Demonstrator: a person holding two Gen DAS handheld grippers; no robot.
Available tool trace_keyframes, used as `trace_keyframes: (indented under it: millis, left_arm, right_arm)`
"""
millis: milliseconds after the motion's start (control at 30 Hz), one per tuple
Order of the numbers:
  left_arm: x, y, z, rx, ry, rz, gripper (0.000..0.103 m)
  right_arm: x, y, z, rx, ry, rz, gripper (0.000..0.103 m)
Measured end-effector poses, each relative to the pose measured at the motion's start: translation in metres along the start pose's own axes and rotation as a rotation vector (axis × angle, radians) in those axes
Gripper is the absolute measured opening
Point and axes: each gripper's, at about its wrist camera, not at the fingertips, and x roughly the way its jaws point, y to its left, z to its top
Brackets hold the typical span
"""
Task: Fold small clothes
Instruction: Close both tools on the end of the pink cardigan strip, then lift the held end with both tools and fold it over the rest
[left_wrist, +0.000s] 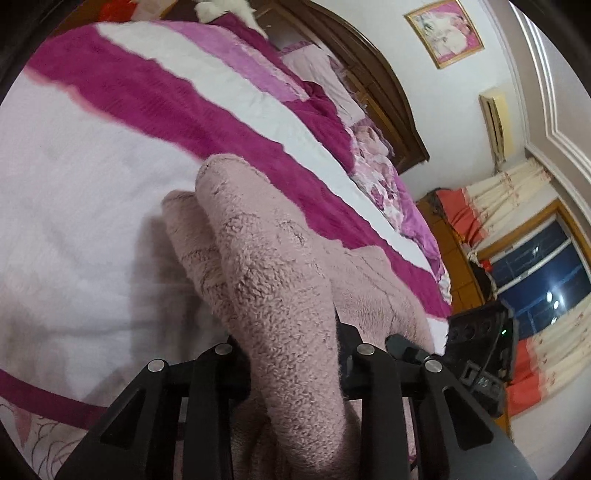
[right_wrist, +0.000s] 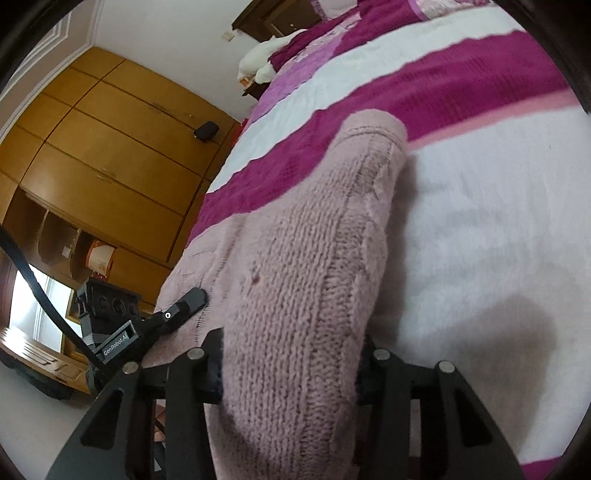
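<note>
A pink knitted sweater (left_wrist: 258, 229) lies partly on the bed's white and magenta striped cover (left_wrist: 74, 184). In the left wrist view its fleecy side rises in a bunched fold through my left gripper (left_wrist: 291, 354), which is shut on it. The right gripper's black body (left_wrist: 476, 332) shows at the right edge of the sweater. In the right wrist view the ribbed knit side of the sweater (right_wrist: 314, 221) fills the space between the jaws of my right gripper (right_wrist: 291, 350), which is shut on the fold. A finger of the left gripper (right_wrist: 192, 301) rests against the sweater's left part.
The bed cover (right_wrist: 480, 221) stretches away beyond the sweater. A wooden wardrobe (right_wrist: 110, 155) stands past the bed's side. A dark headboard (left_wrist: 369, 74), pillows (left_wrist: 325, 74) and a curtained window (left_wrist: 535, 266) lie farther off.
</note>
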Motion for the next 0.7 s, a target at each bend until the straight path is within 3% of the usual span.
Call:
trace_keyframes:
  millis: [267,700]
  left_arm:
    - [0.006,-0.036,-0.004,0.049,0.026,-0.013,0.004]
    - [0.037,-0.133,-0.048,0.212,0.116,-0.020,0.004]
  right_arm:
    - [-0.031,0.013,0.001,-0.050,0.001,0.003,0.048]
    - [-0.128,-0.036,-0.016,0.029,-0.046,0.006,0.048]
